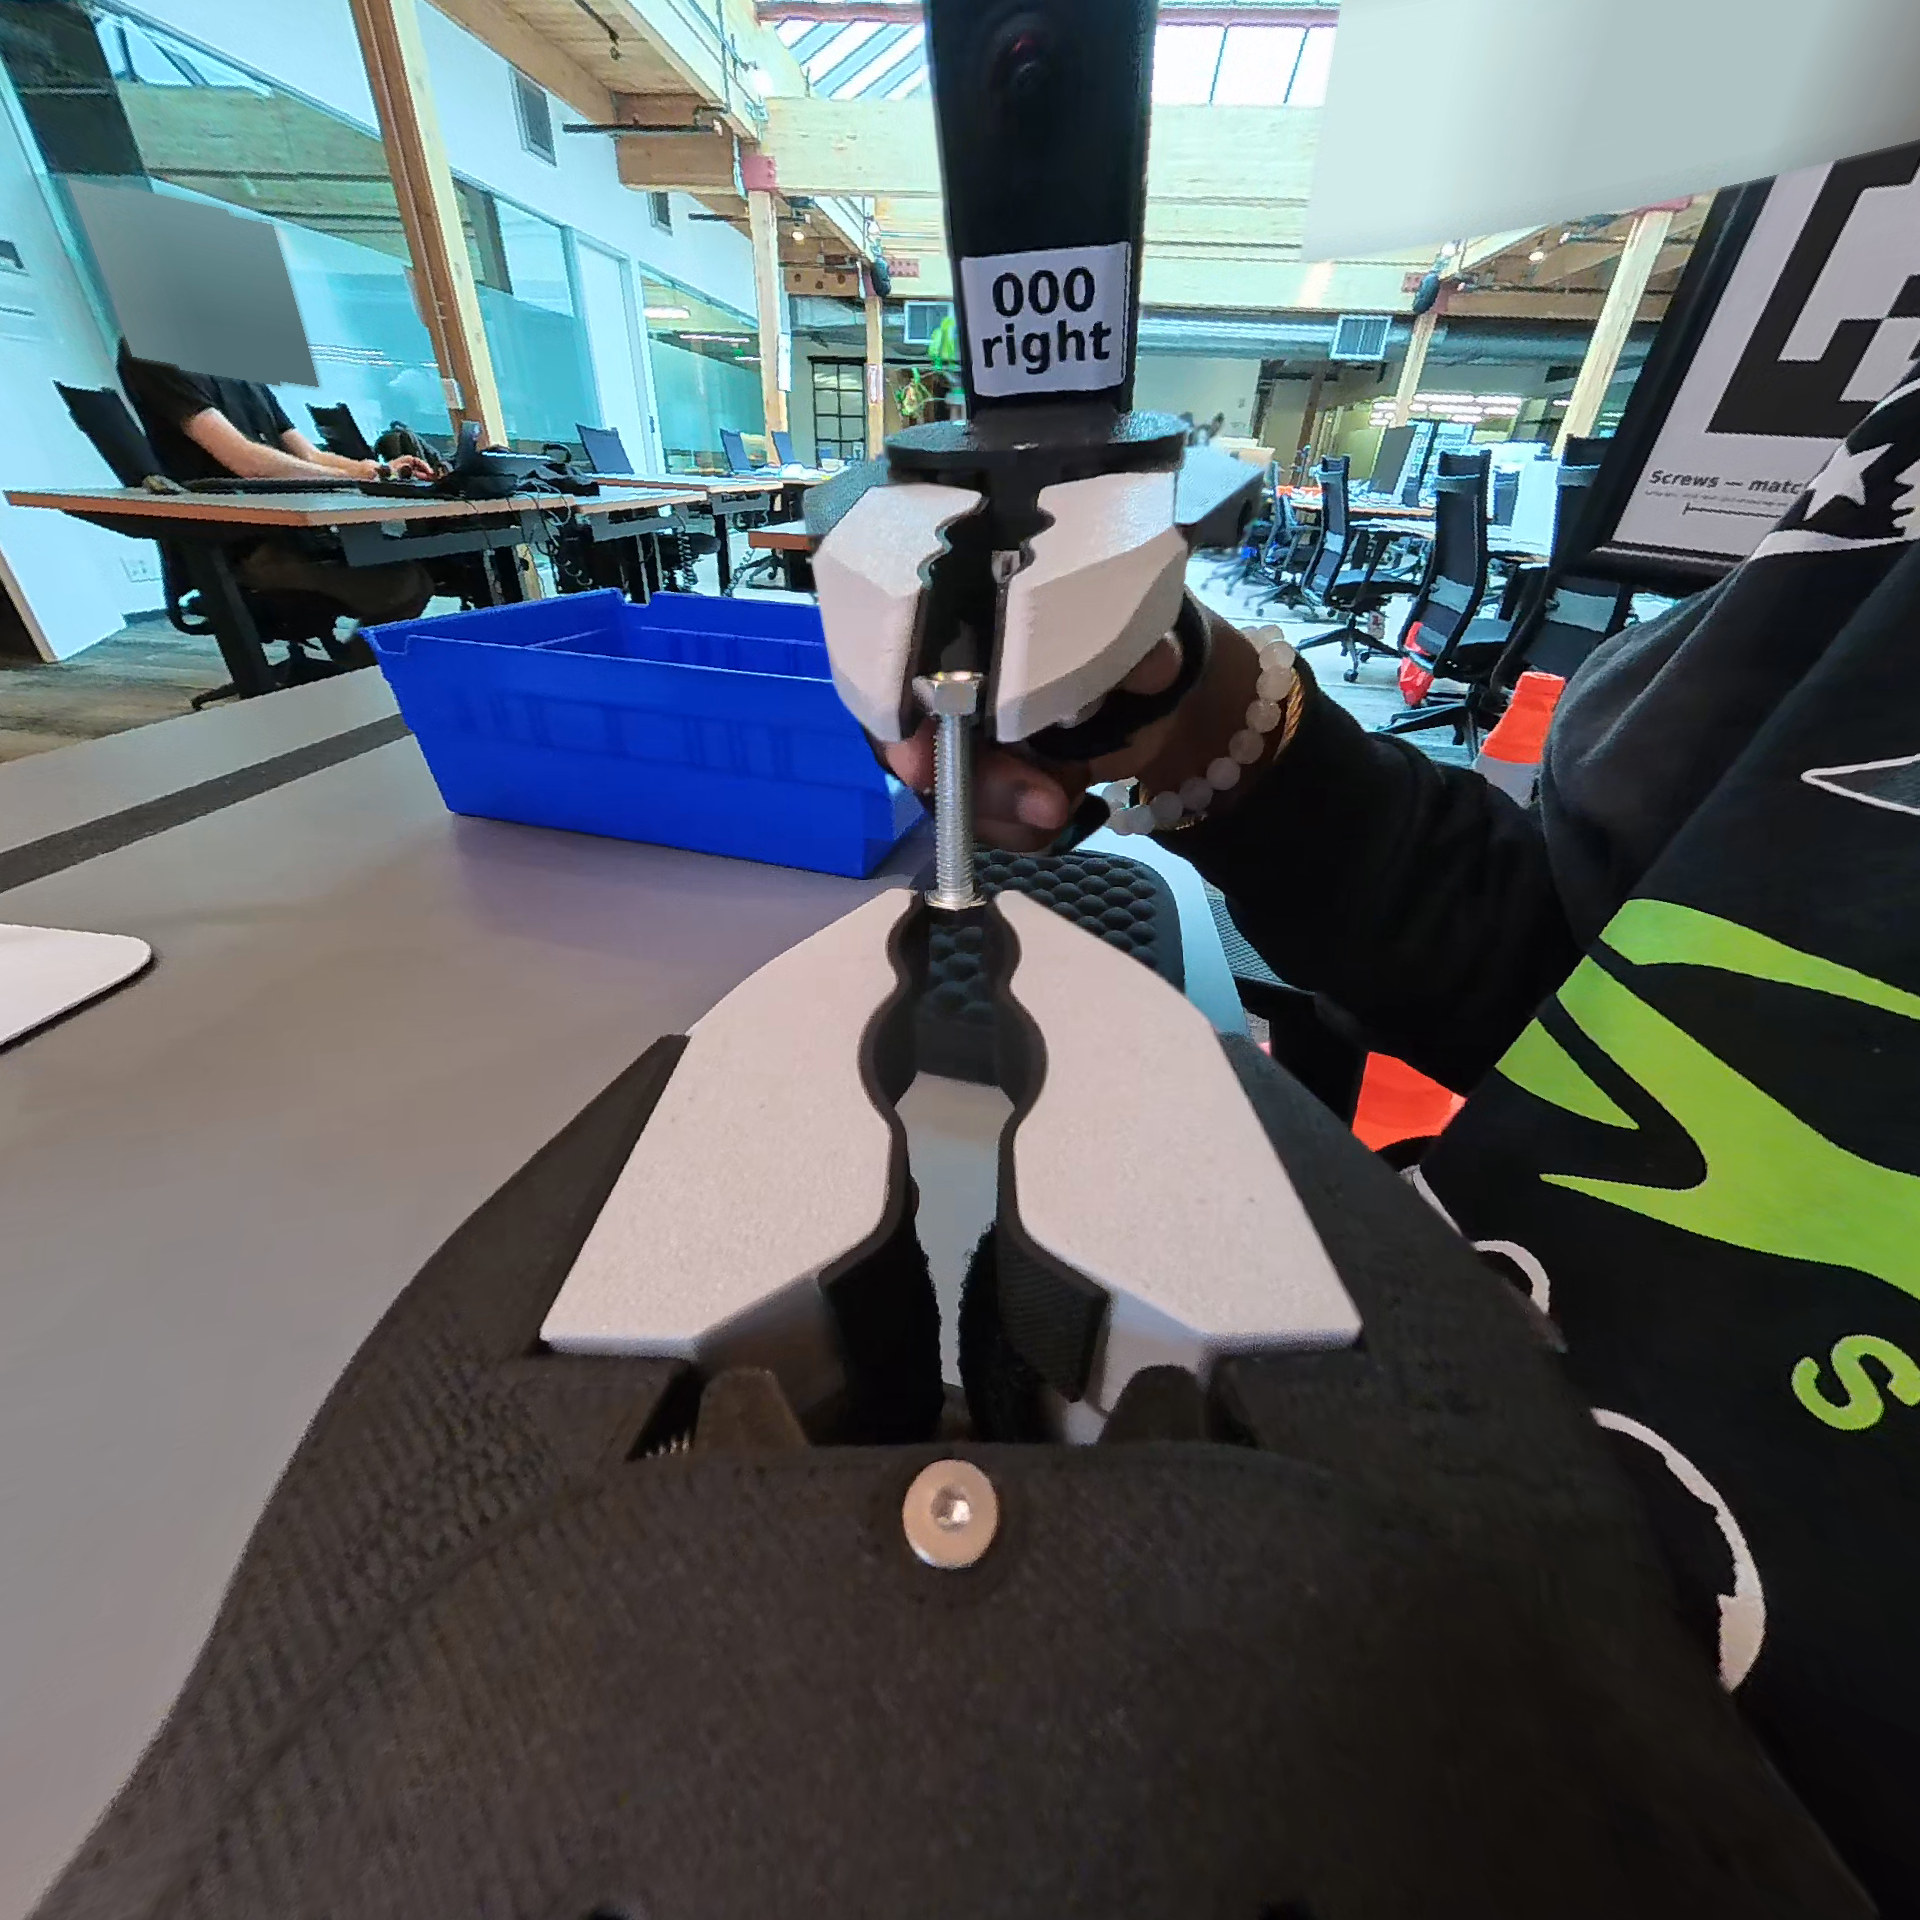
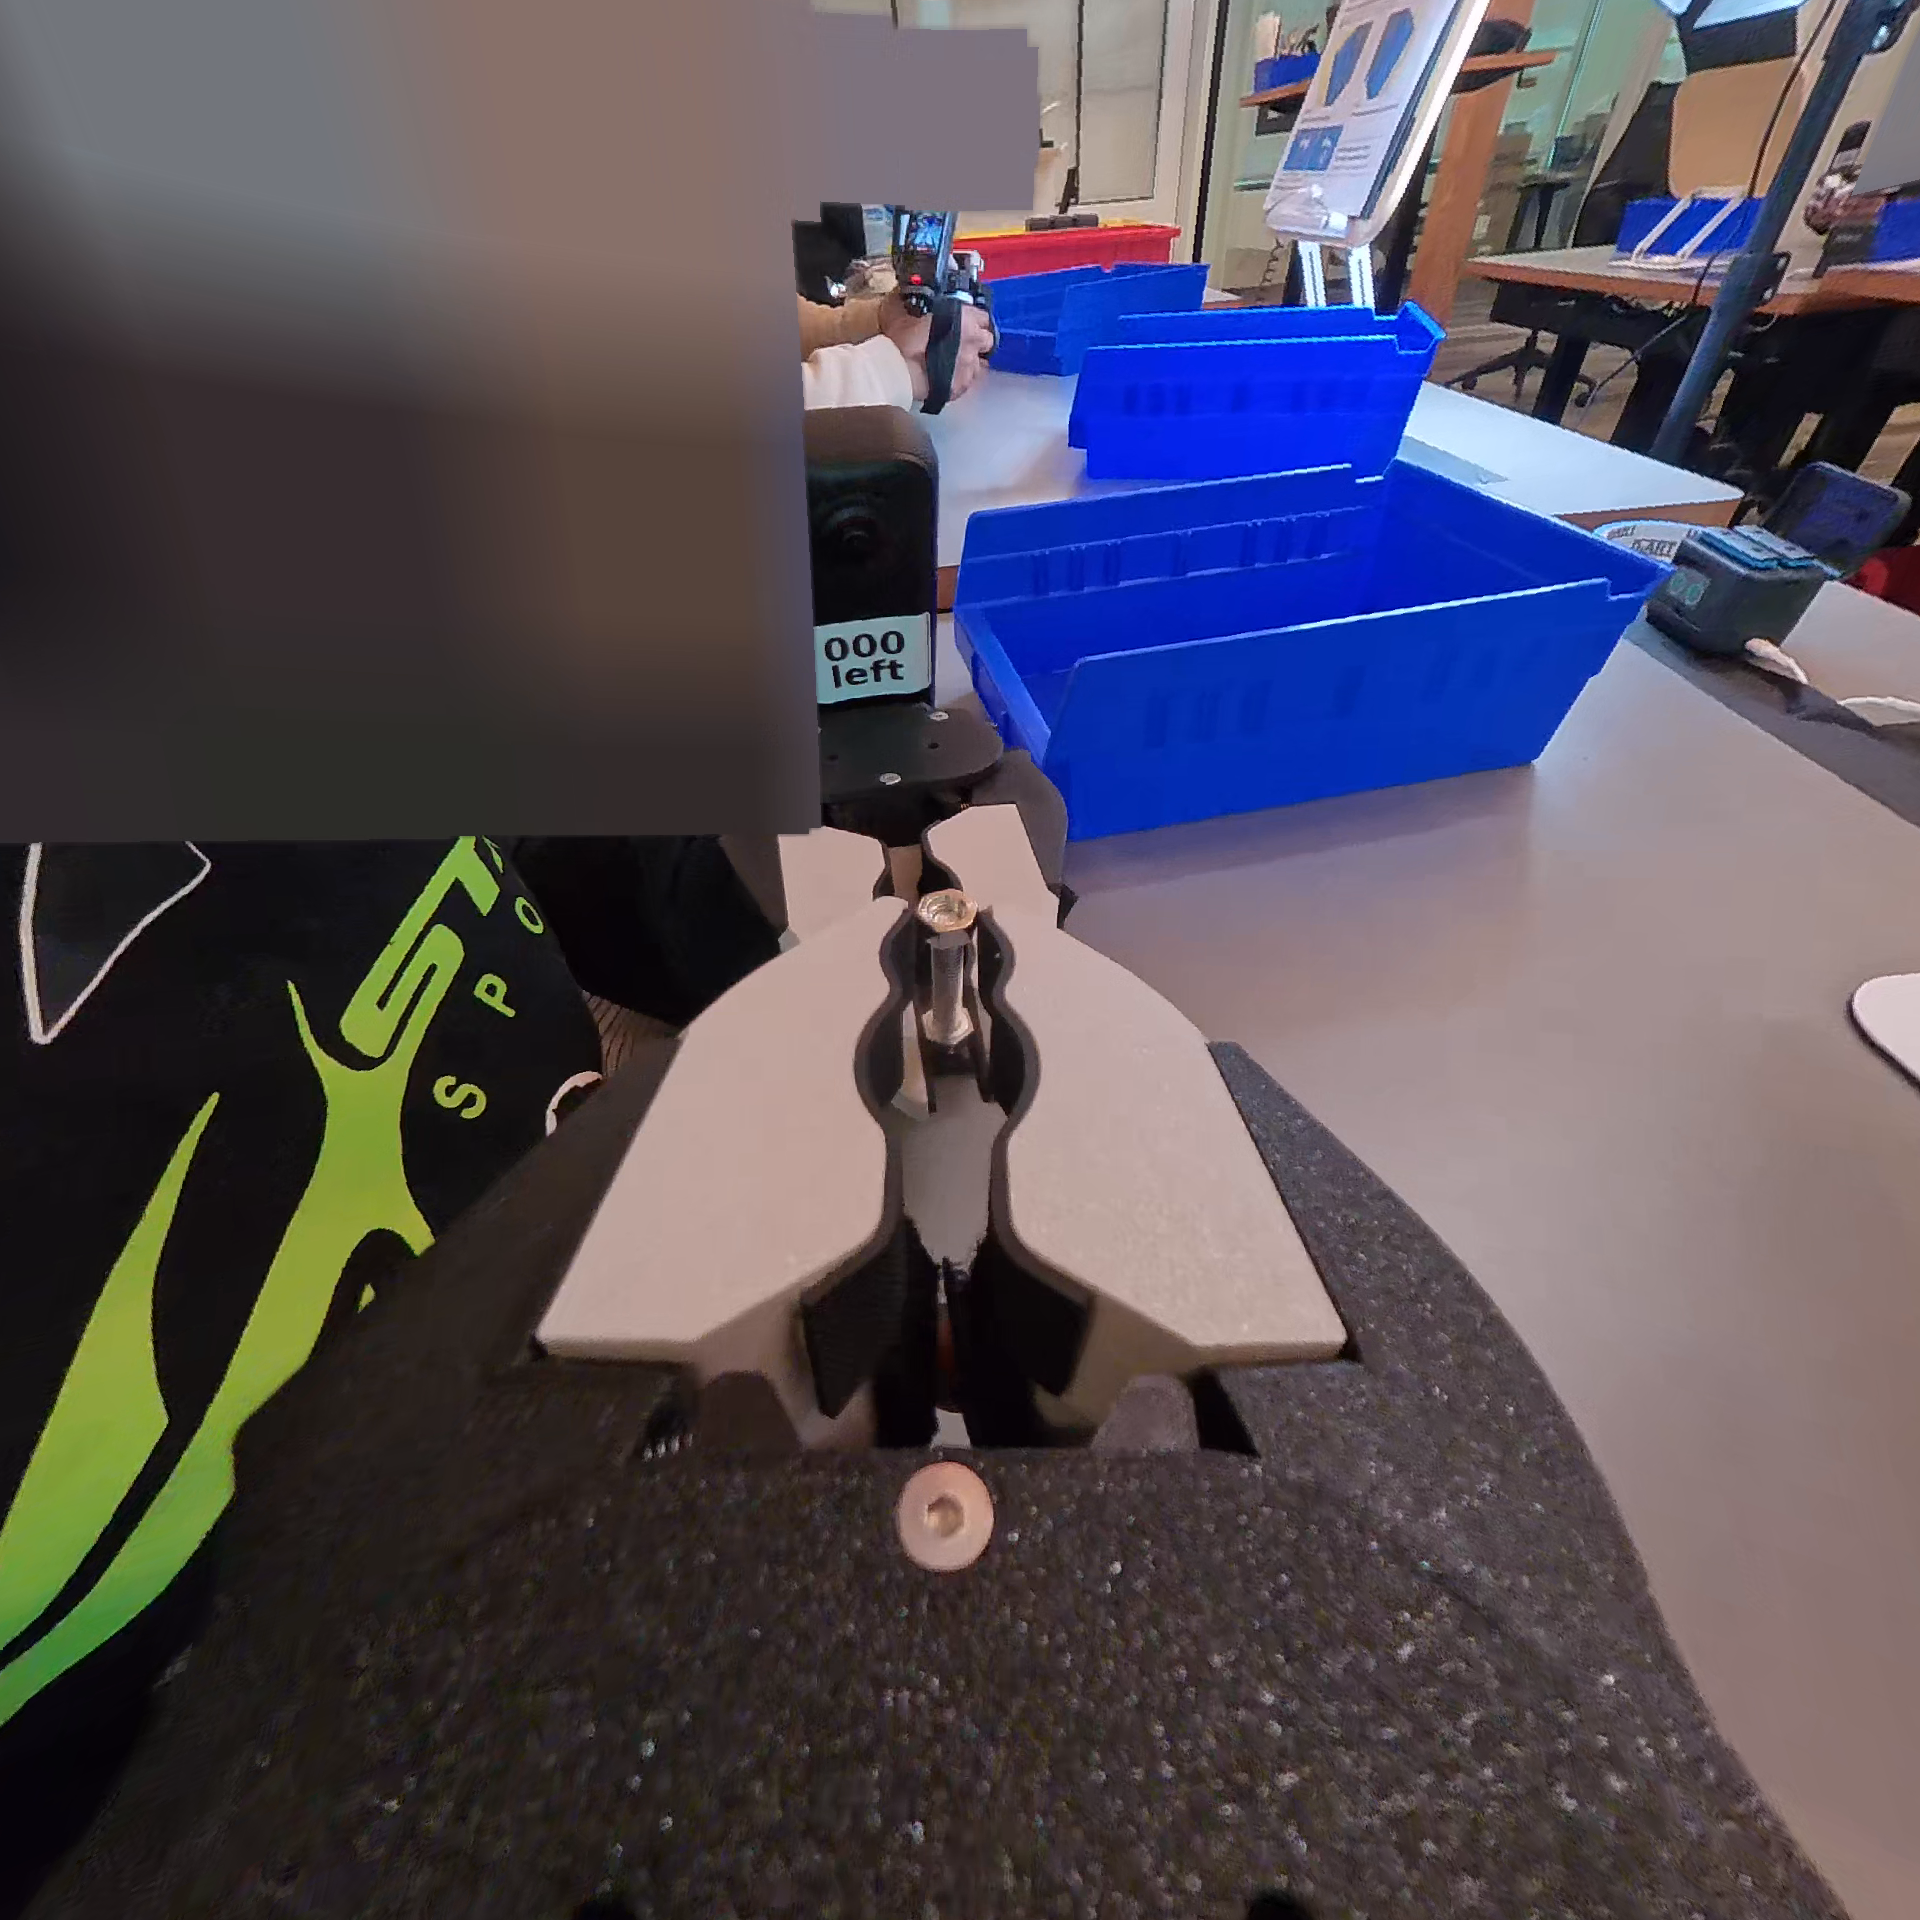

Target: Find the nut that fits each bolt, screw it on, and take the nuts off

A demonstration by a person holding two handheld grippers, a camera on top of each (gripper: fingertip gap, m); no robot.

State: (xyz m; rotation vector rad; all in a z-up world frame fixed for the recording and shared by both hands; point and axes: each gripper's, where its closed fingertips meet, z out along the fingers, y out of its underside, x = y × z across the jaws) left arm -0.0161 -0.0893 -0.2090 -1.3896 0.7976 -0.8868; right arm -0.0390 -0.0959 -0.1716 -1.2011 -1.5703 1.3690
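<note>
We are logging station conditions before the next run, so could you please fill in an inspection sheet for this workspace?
Surface: grey table, mostly bare around the work.
Job's things: one hex bolt spans the two grippers, its head at the right gripper; a nut sits at its far end, at the left gripper's tips.
Clutter: blue bin close by, more bins behind; a dark case at the table edge; a white flat object, partly cut off.
Grippers: right gripper shut on the bolt head; left gripper shut on the nut.
Cables: nothing seen near the work.
Surroundings: open office with desks and chairs; orange cones on the floor.
</note>
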